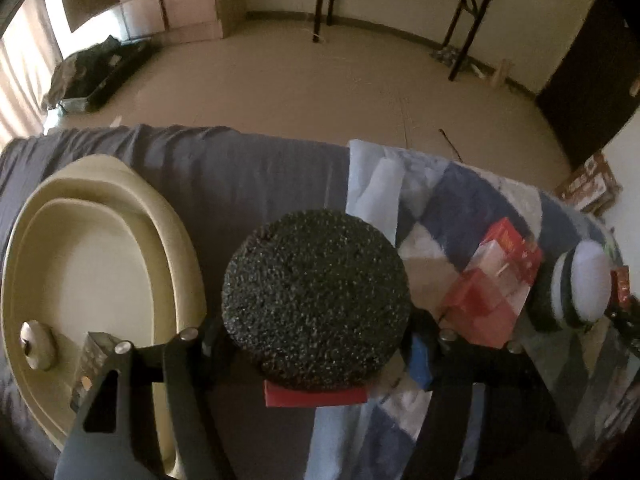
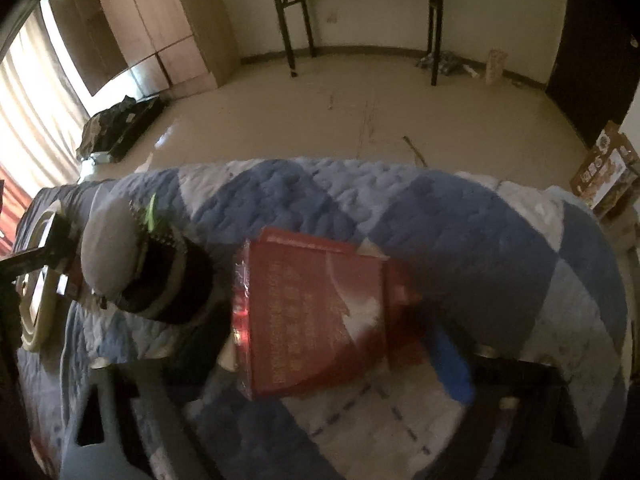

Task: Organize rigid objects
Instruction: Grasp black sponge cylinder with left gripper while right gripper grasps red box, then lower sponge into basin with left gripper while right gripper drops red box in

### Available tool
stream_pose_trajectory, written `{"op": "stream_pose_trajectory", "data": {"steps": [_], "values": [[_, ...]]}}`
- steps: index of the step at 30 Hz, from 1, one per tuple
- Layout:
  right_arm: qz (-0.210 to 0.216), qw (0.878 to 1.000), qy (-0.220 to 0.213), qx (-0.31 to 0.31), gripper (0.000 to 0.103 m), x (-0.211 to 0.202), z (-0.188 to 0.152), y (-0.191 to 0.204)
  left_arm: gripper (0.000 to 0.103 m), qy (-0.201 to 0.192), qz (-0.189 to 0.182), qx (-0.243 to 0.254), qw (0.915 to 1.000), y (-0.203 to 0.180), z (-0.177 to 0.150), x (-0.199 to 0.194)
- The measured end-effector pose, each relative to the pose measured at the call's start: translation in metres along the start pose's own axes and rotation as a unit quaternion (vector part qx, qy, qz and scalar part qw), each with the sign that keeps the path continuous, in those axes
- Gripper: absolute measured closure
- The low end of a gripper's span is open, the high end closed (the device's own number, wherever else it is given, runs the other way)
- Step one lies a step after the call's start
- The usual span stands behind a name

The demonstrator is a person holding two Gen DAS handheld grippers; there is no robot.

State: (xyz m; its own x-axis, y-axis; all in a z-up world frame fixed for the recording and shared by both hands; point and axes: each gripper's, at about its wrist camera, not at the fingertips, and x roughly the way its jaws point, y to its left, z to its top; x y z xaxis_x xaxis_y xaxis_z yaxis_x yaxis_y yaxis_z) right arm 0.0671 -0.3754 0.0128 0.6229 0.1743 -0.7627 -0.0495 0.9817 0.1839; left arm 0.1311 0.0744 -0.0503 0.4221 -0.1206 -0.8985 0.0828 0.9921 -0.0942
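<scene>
My left gripper [image 1: 316, 356] is shut on a round black speckled object [image 1: 316, 296] with a red base, held above the bed between the cream oval tray [image 1: 168, 240] and the quilt. The tray holds a small round cream object [image 1: 38, 344] and a dark box [image 1: 90, 364]. My right gripper [image 2: 340, 344] is shut on a red box [image 2: 312, 316] wrapped in clear film, held above the blue and white quilt [image 2: 480, 232]. The red box also shows in the left wrist view [image 1: 496, 284]. A dark cylinder with a white cap [image 2: 140, 276] lies left of it.
The bed carries a dark grey sheet [image 1: 248, 168] on the left and the quilt on the right. Beyond its far edge lie bare floor, a black folding table [image 2: 356, 12], a wooden cabinet [image 2: 160, 28] and a cardboard box [image 2: 604, 172].
</scene>
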Motion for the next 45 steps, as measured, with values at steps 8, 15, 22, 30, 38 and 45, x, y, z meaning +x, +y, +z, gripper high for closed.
{"op": "stream_pose_trajectory", "data": {"steps": [8,15,22,30,38,45], "values": [[0.011,1.000,-0.024,-0.009,0.063,-0.018,-0.011,-0.012,0.035,-0.024,-0.022,-0.003,0.9995,0.005,-0.001,-0.020],[0.041,0.997,-0.037,0.048,0.083,-0.035,-0.018,-0.043,0.035,-0.058,-0.030,-0.012,0.9978,0.023,0.000,-0.057],[0.078,0.991,-0.104,-0.031,0.083,-0.112,0.005,-0.002,0.035,-0.083,-0.016,-0.036,0.9957,0.097,-0.008,-0.117],[0.283,0.946,-0.037,-0.154,0.083,-0.096,0.019,0.228,0.035,-0.031,0.069,-0.034,0.9965,0.178,-0.068,-0.118],[0.338,0.917,0.094,-0.189,0.083,0.010,-0.006,0.416,0.035,0.008,0.065,-0.060,0.9960,0.207,-0.111,-0.075],[0.320,0.922,0.131,-0.175,0.083,0.069,0.010,0.464,0.035,0.001,0.048,-0.075,0.9960,0.220,-0.111,-0.054]]}}
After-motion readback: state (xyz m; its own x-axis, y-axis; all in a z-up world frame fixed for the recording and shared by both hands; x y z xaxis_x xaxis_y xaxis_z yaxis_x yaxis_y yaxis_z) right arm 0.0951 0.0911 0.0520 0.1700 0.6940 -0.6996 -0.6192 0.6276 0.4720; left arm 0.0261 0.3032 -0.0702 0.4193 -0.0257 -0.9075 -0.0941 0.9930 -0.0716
